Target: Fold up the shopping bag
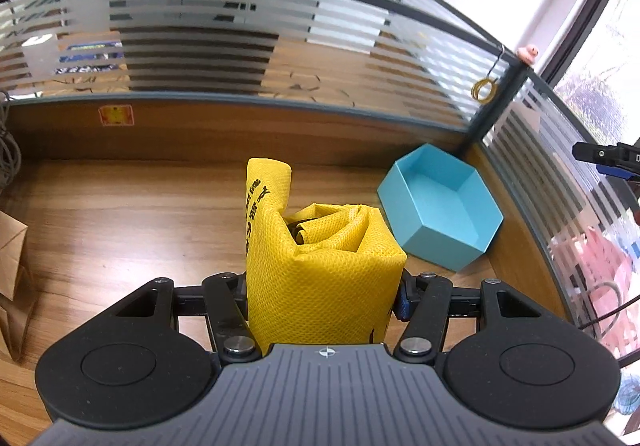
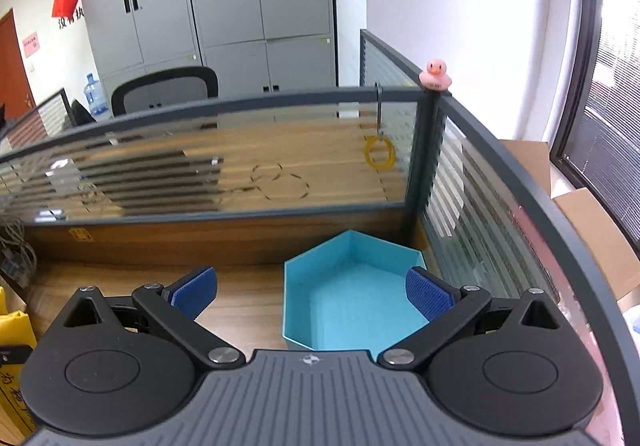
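Two views differed: left wrist showed left tongs (image 1: 324, 286) clenched on the folded yellow woven-mesh shopping bag (image 1: 320, 266) above the wood-grain table (image 1: 120, 214); right wrist showed right tongs (image 2: 312, 290) released, empty, over the teal hexagonal box (image 2: 352, 298), pink duck (image 2: 435, 75) on the partition.

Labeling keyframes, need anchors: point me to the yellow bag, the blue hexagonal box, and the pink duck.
yellow bag (image 1: 320, 286), left wrist view, on the front face of the folded bundle between the jaws.
blue hexagonal box (image 2: 340, 302), right wrist view, on its bare inside floor.
pink duck (image 2: 435, 76), right wrist view, on its body atop the partition corner.
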`<state>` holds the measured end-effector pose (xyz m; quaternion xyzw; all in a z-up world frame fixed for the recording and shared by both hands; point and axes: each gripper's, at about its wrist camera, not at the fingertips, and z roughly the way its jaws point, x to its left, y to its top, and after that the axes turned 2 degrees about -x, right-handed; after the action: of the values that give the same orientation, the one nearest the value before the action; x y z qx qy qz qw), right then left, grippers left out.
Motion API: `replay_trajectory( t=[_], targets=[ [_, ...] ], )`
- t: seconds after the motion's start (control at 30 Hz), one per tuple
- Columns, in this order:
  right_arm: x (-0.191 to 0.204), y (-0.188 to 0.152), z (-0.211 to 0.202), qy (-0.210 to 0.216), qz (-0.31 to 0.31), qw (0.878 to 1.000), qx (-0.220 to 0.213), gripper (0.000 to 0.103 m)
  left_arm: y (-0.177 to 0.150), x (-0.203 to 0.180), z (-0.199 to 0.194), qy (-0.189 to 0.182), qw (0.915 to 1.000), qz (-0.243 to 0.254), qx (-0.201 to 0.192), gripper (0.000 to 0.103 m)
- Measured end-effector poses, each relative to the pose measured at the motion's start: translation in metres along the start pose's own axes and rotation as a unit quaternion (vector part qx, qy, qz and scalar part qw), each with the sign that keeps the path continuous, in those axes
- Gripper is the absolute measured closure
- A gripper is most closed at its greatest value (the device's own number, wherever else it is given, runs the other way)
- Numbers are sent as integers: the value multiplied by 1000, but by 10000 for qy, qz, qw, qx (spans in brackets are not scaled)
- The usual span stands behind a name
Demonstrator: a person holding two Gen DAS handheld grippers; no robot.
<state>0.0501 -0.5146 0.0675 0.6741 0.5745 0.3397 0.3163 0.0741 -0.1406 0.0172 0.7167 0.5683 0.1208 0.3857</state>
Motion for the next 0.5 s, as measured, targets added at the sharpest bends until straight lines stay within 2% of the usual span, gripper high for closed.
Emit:
replay_trajectory(
  t=[0.2, 0.4, 0.5],
  targets=[
    [-5, -9, 24, -168, -89, 9998, -22, 1, -6, 1, 20, -157, 9997, -80, 170, 43],
    [-22, 1, 49, -257, 42, 9997, -24, 1, -4, 3, 46, -252, 9988, -226, 358, 43],
    [-28, 12, 66, -287, -32, 9996, -63, 7, 2, 1, 60, -284, 9983, -200, 464, 43]
  ],
)
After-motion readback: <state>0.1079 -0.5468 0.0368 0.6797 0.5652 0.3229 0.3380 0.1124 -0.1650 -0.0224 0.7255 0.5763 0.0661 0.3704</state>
